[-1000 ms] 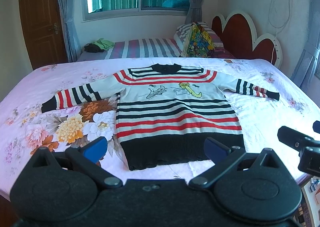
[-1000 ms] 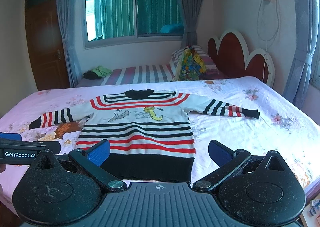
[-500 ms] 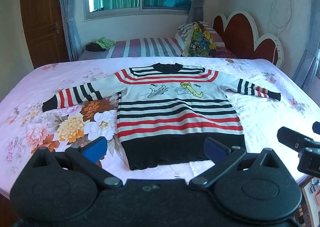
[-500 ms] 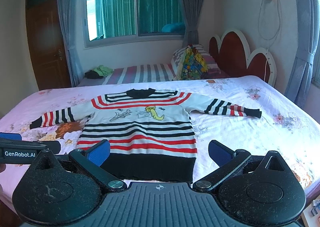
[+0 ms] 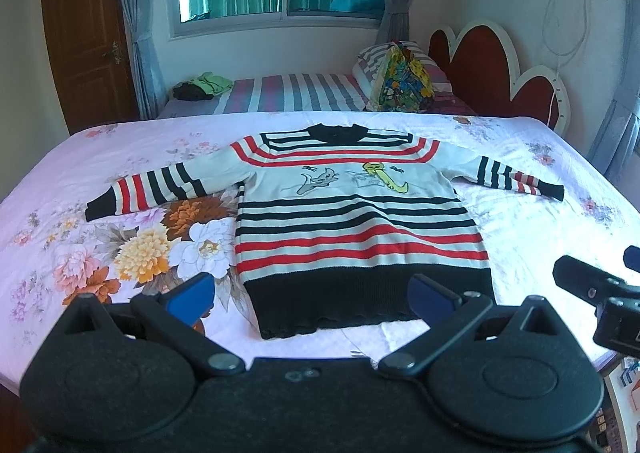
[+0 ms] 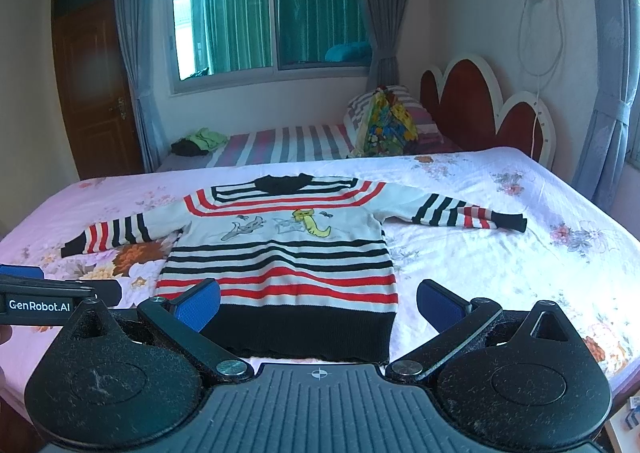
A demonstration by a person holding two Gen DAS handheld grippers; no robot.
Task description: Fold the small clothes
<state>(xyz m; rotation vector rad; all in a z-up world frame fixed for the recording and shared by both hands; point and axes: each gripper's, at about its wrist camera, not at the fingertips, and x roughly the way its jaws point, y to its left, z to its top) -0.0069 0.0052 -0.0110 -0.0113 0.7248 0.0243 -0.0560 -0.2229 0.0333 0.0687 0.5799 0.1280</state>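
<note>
Striped sweater [image 5: 352,221] flat on bed [image 5: 540,237], hem nearest, collar-to-hem axis running away. Left gripper [image 5: 312,295] and right gripper [image 6: 318,303] both spread open, empty, hovering at hem.

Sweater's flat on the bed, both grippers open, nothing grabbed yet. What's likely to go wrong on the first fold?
1. The sweater lies flat on the floral bedsheet; a low pinch may catch the sheet too and drag it along.
2. Both sleeves are spread wide; the right sleeve cuff is far from the right gripper, so reaching it may be awkward.
3. The left gripper hovers near the black hem; gripping only the top knit layer could split the layers and skew the fold.
</note>
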